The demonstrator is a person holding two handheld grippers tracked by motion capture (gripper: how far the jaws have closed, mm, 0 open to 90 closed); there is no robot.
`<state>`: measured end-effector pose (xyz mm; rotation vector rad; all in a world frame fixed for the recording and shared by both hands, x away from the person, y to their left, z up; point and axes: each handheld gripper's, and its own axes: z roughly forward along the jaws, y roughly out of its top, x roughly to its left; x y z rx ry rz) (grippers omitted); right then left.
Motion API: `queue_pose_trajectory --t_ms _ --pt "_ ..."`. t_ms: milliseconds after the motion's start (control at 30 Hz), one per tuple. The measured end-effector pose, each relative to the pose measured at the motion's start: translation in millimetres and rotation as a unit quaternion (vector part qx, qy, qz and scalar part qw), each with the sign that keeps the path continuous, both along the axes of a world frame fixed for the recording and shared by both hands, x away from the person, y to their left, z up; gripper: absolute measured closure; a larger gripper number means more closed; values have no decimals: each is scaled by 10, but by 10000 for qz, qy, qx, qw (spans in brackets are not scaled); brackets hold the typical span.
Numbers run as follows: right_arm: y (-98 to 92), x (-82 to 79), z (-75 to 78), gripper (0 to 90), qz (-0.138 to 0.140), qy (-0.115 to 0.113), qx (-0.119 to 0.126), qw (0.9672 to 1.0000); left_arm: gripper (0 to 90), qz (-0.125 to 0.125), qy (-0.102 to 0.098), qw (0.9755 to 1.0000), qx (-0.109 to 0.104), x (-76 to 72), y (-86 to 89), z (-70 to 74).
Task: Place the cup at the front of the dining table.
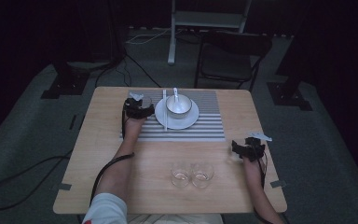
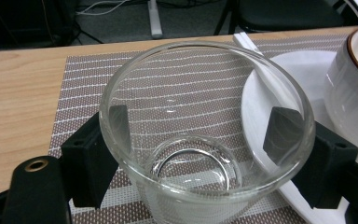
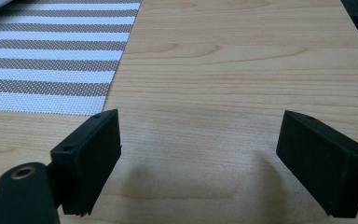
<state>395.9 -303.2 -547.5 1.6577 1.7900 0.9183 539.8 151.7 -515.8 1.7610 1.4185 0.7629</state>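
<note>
Glass [image 2: 205, 140] clamped in left gripper [image 2: 200, 135] beside plate [image 2: 284, 79] edge; right gripper [image 3: 196, 163] wide over bare table [image 3: 242, 60]

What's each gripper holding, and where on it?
Left gripper clamps a clear glass by its side wall, one jaw on each side just below the rim. Right gripper is open over bare table, holding nothing.

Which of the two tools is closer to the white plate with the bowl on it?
The left tool: it holds a clear glass cup right beside the white plate. The right tool hovers open near the table's right edge.
</note>
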Motion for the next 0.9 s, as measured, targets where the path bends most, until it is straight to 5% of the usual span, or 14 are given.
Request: queue_pose_trajectory --t_ms 433,500,600,900 --pt "2 -2 0 131 -1 2 -3 10000 193 -182 235 9996 25 7 21 43" --pt "3 -4 1 131 2 0 -9 10000 76 -265 338 9990 99 23 14 47" --pt "2 -4 0 131 6 -4 -3 10000 35 -261 393 9989 5 22 37 65" --pt "6 -4 1 131 38 -5 -19 10000 26 -180 544 9983 80 -15 76 39"
